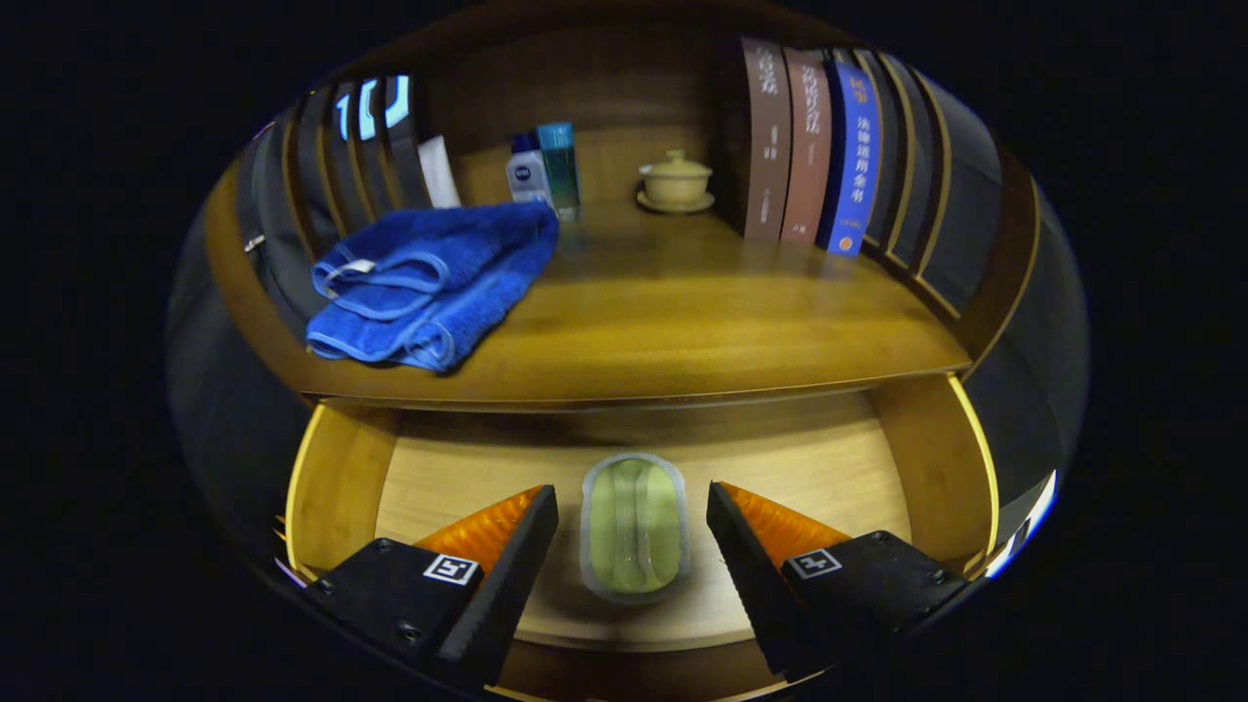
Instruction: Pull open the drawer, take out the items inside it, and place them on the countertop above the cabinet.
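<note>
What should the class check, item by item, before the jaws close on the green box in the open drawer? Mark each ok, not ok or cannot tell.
1. Drawer pulled open: ok.
2. Green box lying flat on the drawer floor: ok.
3. Gripper open, jaws wider than the box: ok.
4. Box centred between the jaws: ok, one jaw on each side, neither touching it.
5. Jaws low enough to grip the box's sides: cannot tell from this view.
6. Free spot on the countertop: ok, bare wood between the blue towel and the books.
</note>
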Motion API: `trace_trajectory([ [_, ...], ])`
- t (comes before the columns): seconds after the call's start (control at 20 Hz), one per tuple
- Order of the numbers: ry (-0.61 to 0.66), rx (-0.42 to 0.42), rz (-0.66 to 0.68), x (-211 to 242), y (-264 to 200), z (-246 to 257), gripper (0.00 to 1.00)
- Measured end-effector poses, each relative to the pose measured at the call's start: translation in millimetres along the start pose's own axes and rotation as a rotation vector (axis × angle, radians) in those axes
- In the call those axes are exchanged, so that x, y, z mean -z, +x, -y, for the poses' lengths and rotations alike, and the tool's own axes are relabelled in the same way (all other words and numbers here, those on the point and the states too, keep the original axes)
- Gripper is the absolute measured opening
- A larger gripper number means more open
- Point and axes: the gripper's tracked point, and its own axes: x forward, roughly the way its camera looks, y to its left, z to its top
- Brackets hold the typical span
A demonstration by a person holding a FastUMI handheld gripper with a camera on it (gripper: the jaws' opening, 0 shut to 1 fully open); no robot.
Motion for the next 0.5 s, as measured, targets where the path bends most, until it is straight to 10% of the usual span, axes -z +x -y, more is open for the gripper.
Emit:
trace_trajectory([
  [0.3, -0.062, 0.031, -0.120, 24.5, 29.9, 4.8, 0.93],
  [0.5, -0.058, 0.026, -0.105, 24.4, 33.0, 4.5, 0.39],
])
